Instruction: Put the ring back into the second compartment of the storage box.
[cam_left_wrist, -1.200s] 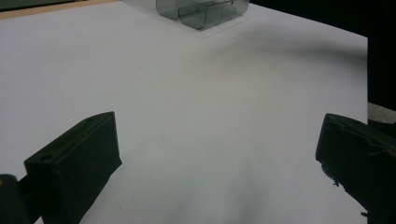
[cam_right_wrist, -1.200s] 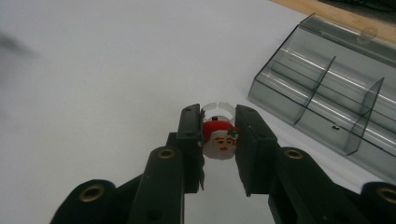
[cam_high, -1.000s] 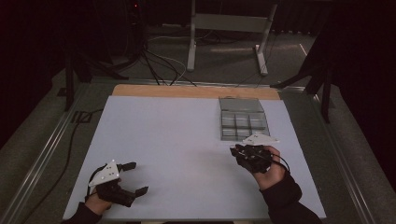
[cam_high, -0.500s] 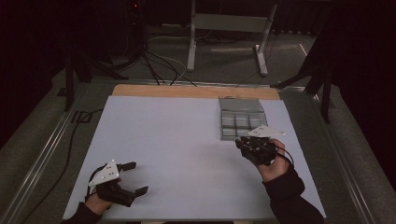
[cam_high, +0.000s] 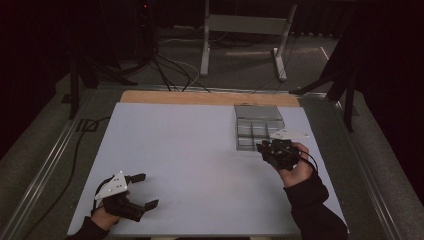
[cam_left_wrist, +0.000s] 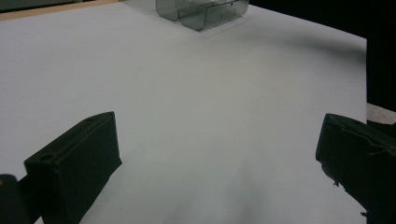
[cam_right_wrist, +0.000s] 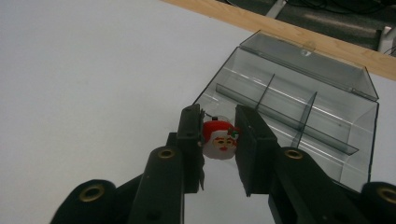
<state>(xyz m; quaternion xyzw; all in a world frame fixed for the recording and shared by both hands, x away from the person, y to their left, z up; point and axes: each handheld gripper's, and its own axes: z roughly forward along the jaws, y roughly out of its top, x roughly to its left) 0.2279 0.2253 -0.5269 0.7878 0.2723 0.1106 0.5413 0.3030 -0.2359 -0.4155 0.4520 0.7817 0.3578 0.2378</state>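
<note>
A small Santa-head charm (cam_right_wrist: 219, 141), red hat and white face, sits pinched between the jaws of my right gripper (cam_right_wrist: 218, 122), which is shut on it. The charm hangs just in front of the near-left corner of a clear plastic compartment box (cam_right_wrist: 299, 107) whose lid stands open at the back. From above, my right gripper (cam_high: 263, 146) is at the box's (cam_high: 257, 125) near edge. My left gripper (cam_high: 146, 190) rests near the table's front left, open, with nothing between its jaws (cam_left_wrist: 217, 135). The box (cam_left_wrist: 201, 11) lies far ahead of it.
A white sheet (cam_high: 190, 150) covers the table, with a wooden strip (cam_high: 200, 97) along its far edge. Metal rails run down both sides. A cable (cam_high: 75, 150) trails off the left side. Stand legs and cables lie on the floor beyond.
My right gripper has moved forward, from the open sheet up to the box's near edge. The left gripper has stayed put.
</note>
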